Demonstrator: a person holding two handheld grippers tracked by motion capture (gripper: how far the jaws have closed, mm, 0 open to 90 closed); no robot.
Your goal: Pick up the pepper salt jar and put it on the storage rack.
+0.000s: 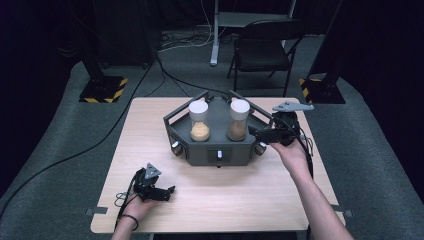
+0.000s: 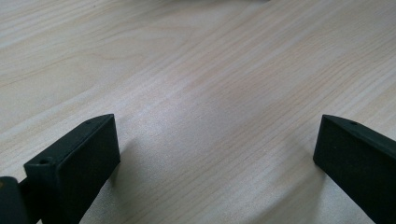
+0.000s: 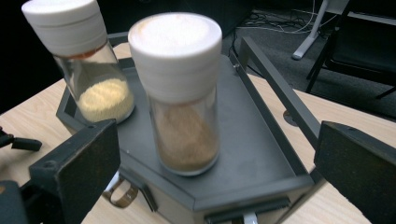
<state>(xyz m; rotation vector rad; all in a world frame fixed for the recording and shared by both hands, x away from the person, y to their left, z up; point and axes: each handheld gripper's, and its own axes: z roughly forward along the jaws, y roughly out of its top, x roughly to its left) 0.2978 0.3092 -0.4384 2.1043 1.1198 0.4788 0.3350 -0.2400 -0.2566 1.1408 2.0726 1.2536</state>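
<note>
The wooden surface (image 1: 210, 200) carries a dark grey six-sided tray (image 1: 215, 145) near its far centre. Two clear jars with white caps stand upright in it, apart from each other: one with yellow grain (image 1: 199, 121) on the left, one with brown powder (image 1: 238, 120) on the right.

The right tool (image 1: 260, 133) is held at the tray's right edge, pointing toward the brown jar. Its jaws stand wide apart and hold nothing; in the right gripper view the brown jar (image 3: 180, 93) sits between and beyond them, untouched, with the yellow jar (image 3: 86, 60) farther off.

The left tool (image 1: 167, 192) rests low over the near left of the surface, well apart from the tray. Its jaws are also spread wide and empty, with bare wood between them.

Risks, as judged: the jars are tall and narrow, so a closing jaw striking one off-centre or high at the cap could tip it against the tray rail (image 3: 280, 88). The rail itself stands in the approach line and could catch a jaw. Smooth glass may slip under a light grip.
</note>
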